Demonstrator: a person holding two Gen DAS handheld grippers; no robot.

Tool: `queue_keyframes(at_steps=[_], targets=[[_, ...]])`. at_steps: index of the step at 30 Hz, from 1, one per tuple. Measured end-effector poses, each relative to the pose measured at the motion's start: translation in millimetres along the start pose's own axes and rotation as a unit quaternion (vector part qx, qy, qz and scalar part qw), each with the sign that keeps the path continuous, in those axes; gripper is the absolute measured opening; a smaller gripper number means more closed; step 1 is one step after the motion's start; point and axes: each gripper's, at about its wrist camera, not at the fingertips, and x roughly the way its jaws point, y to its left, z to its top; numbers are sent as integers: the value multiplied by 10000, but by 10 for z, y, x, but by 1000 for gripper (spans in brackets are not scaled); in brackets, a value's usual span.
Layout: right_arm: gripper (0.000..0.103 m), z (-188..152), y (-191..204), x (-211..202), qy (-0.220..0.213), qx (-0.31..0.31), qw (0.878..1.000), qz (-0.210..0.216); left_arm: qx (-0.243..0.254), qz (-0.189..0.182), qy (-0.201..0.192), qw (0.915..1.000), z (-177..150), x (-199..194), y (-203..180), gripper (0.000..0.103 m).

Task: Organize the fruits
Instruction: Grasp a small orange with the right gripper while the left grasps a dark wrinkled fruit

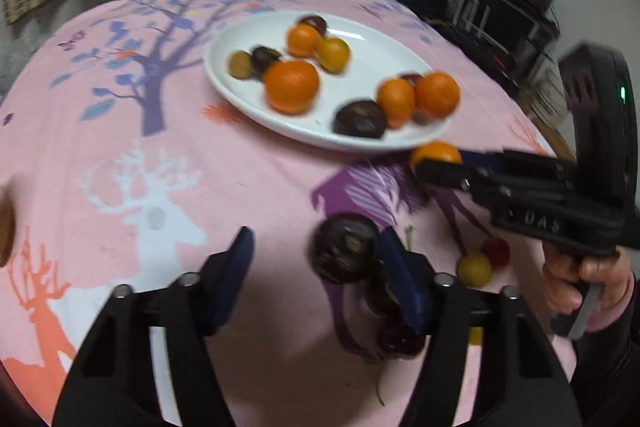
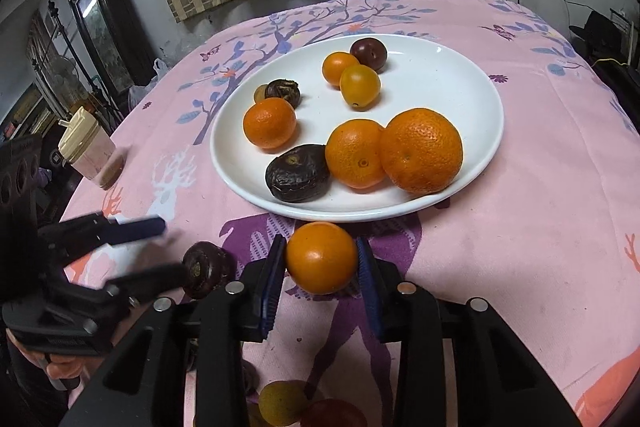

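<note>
A white plate [image 2: 472, 99] on the pink tablecloth holds several oranges, small yellow fruits and dark fruits. My right gripper [image 2: 322, 263] is shut on an orange [image 2: 321, 257] just in front of the plate's near rim; it also shows in the left wrist view [image 1: 436, 161]. My left gripper [image 1: 316, 251] is open, and a dark round fruit [image 1: 345, 247] sits against its right finger [image 1: 394, 263]. In the right wrist view the left gripper [image 2: 160, 247] is at the left beside that dark fruit [image 2: 206, 269].
A small yellow fruit [image 1: 475, 269] and a red one [image 1: 496, 251] lie on the cloth near my right hand. More dark fruit [image 1: 400, 339] lies under the left gripper. A lidded cup [image 2: 90, 151] stands near the table's left edge.
</note>
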Motion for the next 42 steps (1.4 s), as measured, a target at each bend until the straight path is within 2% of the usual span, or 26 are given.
queue_keyframes(at_steps=[3,7,12,18,29,31,33,35,40,42], targets=[[36,9,-20,-5,-12,34,10000,18,216,24,98,9997,-41,70,-101,53],[36,6,-27,-10,-15,39,10000,17,384,71,22,9992,-48,89,-193,48],[36,11,-54,-9,7,114,9999,49,264,0,-29,9996,11,165,-196,46],[36,9,-46,-9,-5,135,9999,57,51,-23,105,9999,14,181,-155,43],[36,22,-77,-56,-71,203,9997,73,375,385,300,9981,-218,-29,-74,43],[36,22,-67,-56,-79,188,9998,62,457,539,380,9968,-257,27,-98,44],[36,23,-64,-48,-67,179,9998,46,768,843,239,9932,-302,30,-205,45],[36,21,-69,-50,-72,187,9998,34,876,963,175,9913,-321,22,-240,45],[36,33,-82,-93,-149,211,9997,56,488,727,176,9960,-294,-11,-123,43],[36,47,-79,-161,-318,193,9993,53,371,653,21,9972,-246,-88,-115,43]])
